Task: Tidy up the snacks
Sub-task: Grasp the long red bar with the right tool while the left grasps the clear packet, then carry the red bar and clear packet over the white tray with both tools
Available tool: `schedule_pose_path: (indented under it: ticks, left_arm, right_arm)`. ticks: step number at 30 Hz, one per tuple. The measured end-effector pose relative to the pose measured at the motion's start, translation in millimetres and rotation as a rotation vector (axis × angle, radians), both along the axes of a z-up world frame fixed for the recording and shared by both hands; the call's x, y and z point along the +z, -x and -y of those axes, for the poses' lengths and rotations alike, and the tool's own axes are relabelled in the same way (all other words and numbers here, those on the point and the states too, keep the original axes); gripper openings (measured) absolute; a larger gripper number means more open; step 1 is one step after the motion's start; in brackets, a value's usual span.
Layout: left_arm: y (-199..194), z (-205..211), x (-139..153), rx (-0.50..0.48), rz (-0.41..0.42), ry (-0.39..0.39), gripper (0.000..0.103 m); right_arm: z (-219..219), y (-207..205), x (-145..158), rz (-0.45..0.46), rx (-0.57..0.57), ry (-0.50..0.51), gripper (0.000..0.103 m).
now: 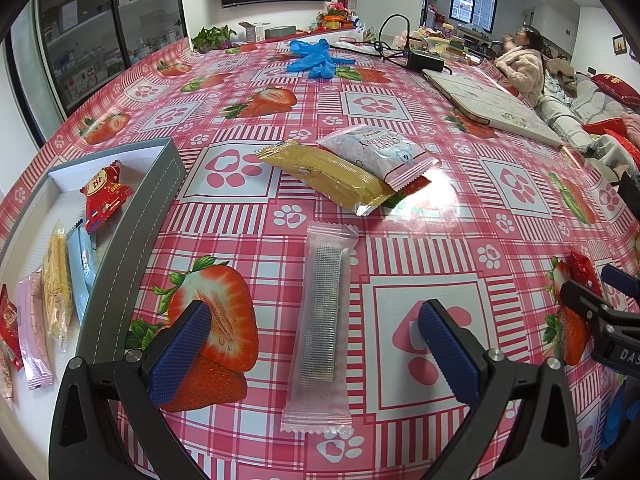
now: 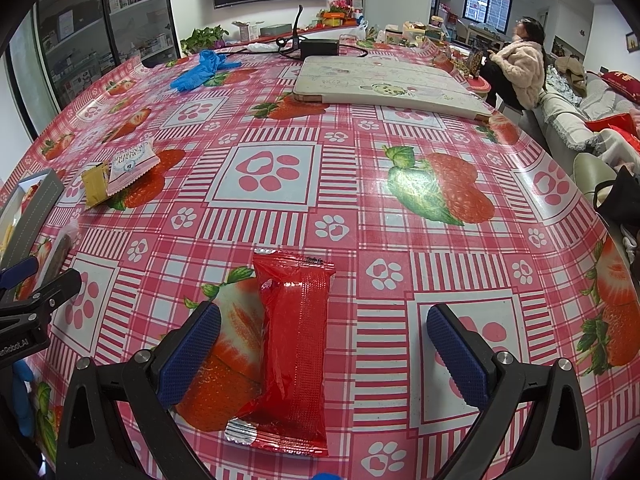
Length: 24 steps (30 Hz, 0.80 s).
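Note:
My left gripper [image 1: 316, 344] is open, its blue pads on either side of a clear pink-edged wafer packet [image 1: 322, 328] lying on the tablecloth. My right gripper [image 2: 324, 348] is open around a red snack packet [image 2: 294, 344] flat on the table. A gold packet [image 1: 328, 176] and a white-pink cranberry packet [image 1: 380, 154] overlap farther out. At the left stands a grey box [image 1: 132, 232] with a white floor, holding a red packet [image 1: 105, 196], yellow, blue and pink sticks [image 1: 58, 280] and more red packets. The right gripper [image 1: 600, 304] shows at the left wrist view's right edge.
Blue gloves [image 1: 314, 58] lie at the far side. A white tablet case [image 2: 384, 84], a black adapter [image 2: 320, 46] and cables sit at the far right. A person [image 2: 520, 68] sits on a sofa beyond the table. Glass cabinets line the left wall.

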State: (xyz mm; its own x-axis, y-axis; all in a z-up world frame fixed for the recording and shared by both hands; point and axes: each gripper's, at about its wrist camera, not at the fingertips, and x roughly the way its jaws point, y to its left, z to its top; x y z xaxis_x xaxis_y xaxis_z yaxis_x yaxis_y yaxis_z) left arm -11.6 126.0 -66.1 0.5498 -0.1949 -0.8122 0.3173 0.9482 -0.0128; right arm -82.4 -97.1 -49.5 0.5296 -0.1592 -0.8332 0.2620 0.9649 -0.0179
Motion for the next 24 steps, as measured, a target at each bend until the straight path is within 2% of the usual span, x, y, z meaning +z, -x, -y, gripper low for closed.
schedule_pose_path:
  ticks: [4, 6, 8, 9, 10, 11, 12, 15, 18, 24]
  left_arm:
    - [-1.7, 3.2, 2.3, 0.008, -0.029, -0.009, 0.099]
    - [-1.4, 7.6, 5.2, -0.011, -0.041, -0.014, 0.092]
    - [0.6, 12.2, 9.2, -0.033, -0.049, -0.016, 0.079]
    - [1.6, 13.9, 11.0, -0.044, -0.051, -0.015, 0.064]
    - [2.5, 15.7, 13.4, -0.056, -0.051, -0.014, 0.039]
    - [3.1, 16.4, 14.8, -0.062, -0.055, -0.018, 0.025]
    - [3.5, 15.8, 15.8, -0.071, -0.075, -0.002, 0.016]
    - [7.0, 7.2, 18.3, -0.07, -0.131, 0.079, 0.016]
    - [14.0, -0.4, 24.5, -0.064, -0.132, 0.1, 0.016]
    - [21.9, -23.0, 51.6, -0.049, -0.096, 0.13, 0.016]
  right_arm:
    - [-6.4, -3.2, 1.6, -0.046, 0.036, -0.012, 0.101]
    - [-8.4, -4.7, 3.9, -0.052, 0.05, -0.014, 0.091]
    - [-10.6, -5.8, 7.5, -0.056, 0.063, -0.018, 0.068]
    - [-11.6, -6.2, 9.7, -0.061, 0.069, -0.021, 0.063]
    - [-12.1, -6.1, 10.8, -0.064, 0.073, -0.023, 0.051]
    - [-12.5, -5.5, 11.7, -0.064, 0.076, -0.025, 0.035]
    - [-12.4, -3.4, 13.0, -0.061, 0.081, -0.037, 0.027]
    - [-8.8, 0.9, 14.8, -0.055, 0.099, -0.148, 0.026]
    - [-11.1, 4.0, 17.7, -0.05, 0.102, -0.23, 0.026]
    - [-39.4, -4.9, 31.3, -0.033, 0.162, -0.247, 0.026]
